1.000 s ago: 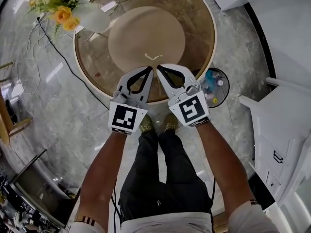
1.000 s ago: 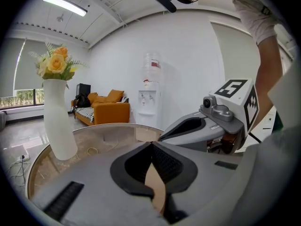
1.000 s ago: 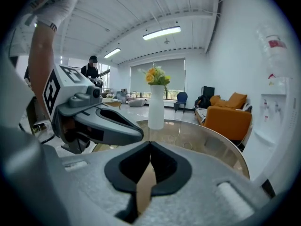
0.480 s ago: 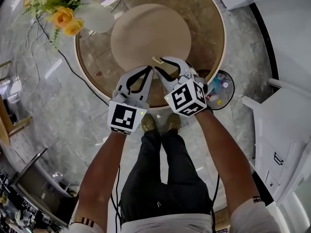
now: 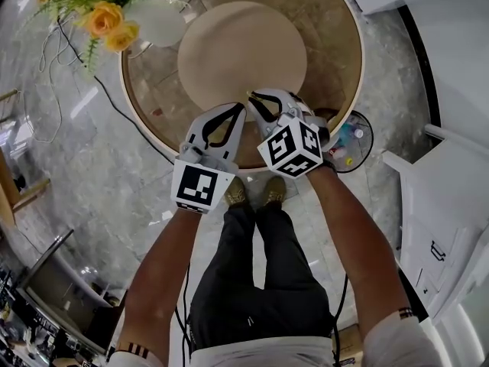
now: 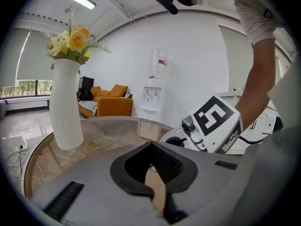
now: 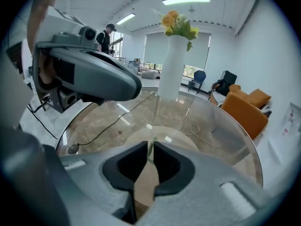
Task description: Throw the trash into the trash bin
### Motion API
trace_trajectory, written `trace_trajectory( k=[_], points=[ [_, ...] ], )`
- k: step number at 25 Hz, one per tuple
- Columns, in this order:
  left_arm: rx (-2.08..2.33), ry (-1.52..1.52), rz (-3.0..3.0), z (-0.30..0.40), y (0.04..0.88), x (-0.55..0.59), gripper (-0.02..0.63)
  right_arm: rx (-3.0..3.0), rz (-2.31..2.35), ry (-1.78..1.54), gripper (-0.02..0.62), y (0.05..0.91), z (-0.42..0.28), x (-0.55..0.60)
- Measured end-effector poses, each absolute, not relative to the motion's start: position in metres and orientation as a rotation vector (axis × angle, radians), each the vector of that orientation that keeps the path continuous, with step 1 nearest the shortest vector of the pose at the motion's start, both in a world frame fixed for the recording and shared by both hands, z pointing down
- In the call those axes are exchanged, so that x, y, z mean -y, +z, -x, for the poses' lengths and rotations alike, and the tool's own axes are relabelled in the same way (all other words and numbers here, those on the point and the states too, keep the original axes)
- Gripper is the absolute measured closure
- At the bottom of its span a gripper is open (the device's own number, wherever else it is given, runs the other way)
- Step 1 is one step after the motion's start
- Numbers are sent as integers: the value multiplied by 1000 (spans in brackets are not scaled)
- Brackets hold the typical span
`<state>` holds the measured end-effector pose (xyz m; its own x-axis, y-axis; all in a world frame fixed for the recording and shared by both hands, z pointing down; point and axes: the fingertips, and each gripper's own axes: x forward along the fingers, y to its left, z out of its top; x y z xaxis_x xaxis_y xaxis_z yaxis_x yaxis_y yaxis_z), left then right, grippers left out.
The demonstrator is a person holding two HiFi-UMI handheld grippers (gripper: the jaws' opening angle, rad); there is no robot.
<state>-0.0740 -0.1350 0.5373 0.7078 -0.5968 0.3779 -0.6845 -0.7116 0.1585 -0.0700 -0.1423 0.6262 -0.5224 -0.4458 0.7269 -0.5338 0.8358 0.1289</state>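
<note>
- Our right gripper (image 5: 254,98) has dipped toward the glass table (image 5: 336,21) and rolled over. Its jaws have just been closing and now stand slightly apart, with the thin pale strip (image 7: 151,149) of trash between their tips.
- Our left gripper (image 5: 240,109) has barely shifted, its jaws pressed together on nothing.
- We judge the pickup almost made. The trash bin (image 5: 370,145) stands on the floor just right of the table.
</note>
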Motion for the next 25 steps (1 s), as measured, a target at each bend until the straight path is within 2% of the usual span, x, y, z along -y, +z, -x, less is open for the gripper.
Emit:
trace_trajectory(
  k=[12, 20, 25],
  points=[
    [987, 421, -2644, 62, 527, 123, 606, 2277, -987, 311, 583, 588, 42, 136],
    [904, 368, -2698, 13, 505, 103, 606, 2341, -1202, 298, 583, 534, 6, 107],
    [826, 344, -2734, -27, 491, 79, 606, 2288, -1385, 310, 583, 504, -48, 75]
  ],
)
